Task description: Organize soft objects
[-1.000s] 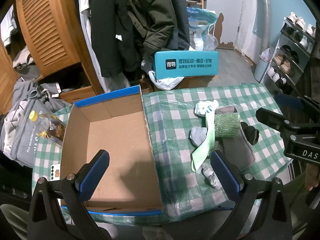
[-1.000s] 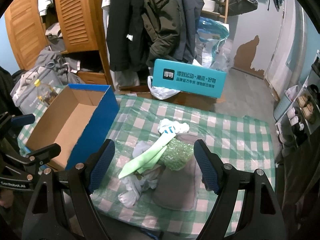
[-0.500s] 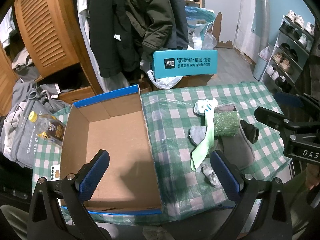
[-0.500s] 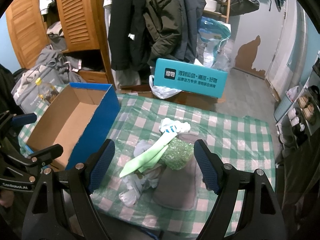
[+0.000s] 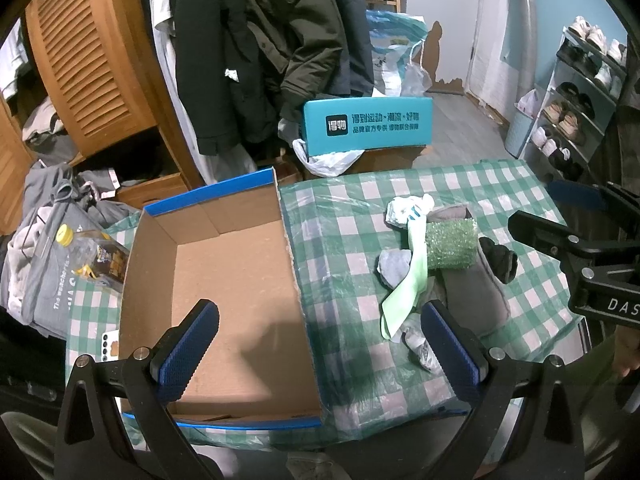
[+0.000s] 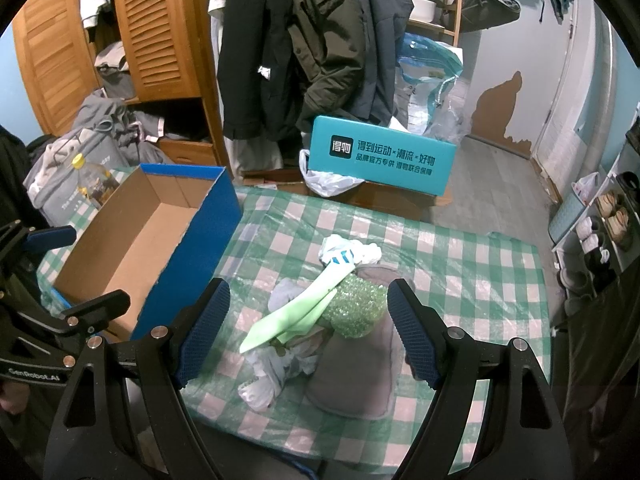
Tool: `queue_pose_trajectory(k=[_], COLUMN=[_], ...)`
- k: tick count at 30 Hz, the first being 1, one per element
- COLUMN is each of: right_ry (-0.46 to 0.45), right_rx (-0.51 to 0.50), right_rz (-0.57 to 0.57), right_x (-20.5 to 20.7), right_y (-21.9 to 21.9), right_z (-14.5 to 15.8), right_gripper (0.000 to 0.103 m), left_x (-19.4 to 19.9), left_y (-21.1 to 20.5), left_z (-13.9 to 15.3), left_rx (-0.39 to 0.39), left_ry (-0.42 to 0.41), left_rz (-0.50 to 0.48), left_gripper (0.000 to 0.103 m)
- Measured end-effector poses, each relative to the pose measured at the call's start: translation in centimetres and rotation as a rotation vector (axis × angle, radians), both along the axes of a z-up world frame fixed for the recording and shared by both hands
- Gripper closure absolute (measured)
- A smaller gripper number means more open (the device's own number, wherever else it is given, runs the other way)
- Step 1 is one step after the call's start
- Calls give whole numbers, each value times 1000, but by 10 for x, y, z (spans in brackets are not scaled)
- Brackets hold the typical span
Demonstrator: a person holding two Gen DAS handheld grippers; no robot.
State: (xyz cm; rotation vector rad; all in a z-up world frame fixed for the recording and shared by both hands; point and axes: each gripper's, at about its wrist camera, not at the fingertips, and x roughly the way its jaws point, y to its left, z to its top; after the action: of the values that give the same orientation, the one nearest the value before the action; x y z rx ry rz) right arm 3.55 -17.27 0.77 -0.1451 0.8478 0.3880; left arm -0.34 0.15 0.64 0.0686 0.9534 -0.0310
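A heap of soft things lies on the green checked tablecloth [image 6: 460, 256]: a pale green sock [image 6: 296, 316] [image 5: 404, 284], a sparkly green roll [image 6: 356, 308] [image 5: 452, 244], a white balled sock [image 6: 348, 252] [image 5: 404, 208], a grey felt piece [image 6: 356, 368] [image 5: 472, 292], a black sock [image 5: 500, 256] and crumpled grey-white socks [image 6: 272, 376] [image 5: 420, 344]. An empty blue-edged cardboard box [image 5: 224, 292] [image 6: 132, 248] stands to their left. My left gripper [image 5: 316, 344] hovers open above the box's near end. Open too, my right gripper [image 6: 308, 336] hangs above the heap, holding nothing.
A teal box [image 6: 380, 156] with a white plastic bag stands beyond the table's far edge, under hanging coats [image 6: 320, 40]. An oil bottle [image 5: 92, 256] and grey clothes lie left of the cardboard box. A phone [image 5: 110, 344] rests by its near left corner. Shoe racks [image 5: 576, 104] line the right.
Both grippers have drifted only slightly; the views shift a little. Nothing on the table has moved, and both stay open.
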Motion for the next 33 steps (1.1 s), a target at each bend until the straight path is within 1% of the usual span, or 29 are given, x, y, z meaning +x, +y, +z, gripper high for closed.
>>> queue_pose_trajectory(k=[27,33], right_ry=[0,5], right_rx=[-1,-4], right_rz=[0,-4], right_x=[0,-4], right_y=[0,1], right_z=[0,-2], right_gripper=[23,23], left_x=[1,-2], left_y=[-1,-3], left_z=[-1,-5], left_rx=[3,4], left_ry=[4,9], left_rz=[1,-4], left_gripper=[1,1])
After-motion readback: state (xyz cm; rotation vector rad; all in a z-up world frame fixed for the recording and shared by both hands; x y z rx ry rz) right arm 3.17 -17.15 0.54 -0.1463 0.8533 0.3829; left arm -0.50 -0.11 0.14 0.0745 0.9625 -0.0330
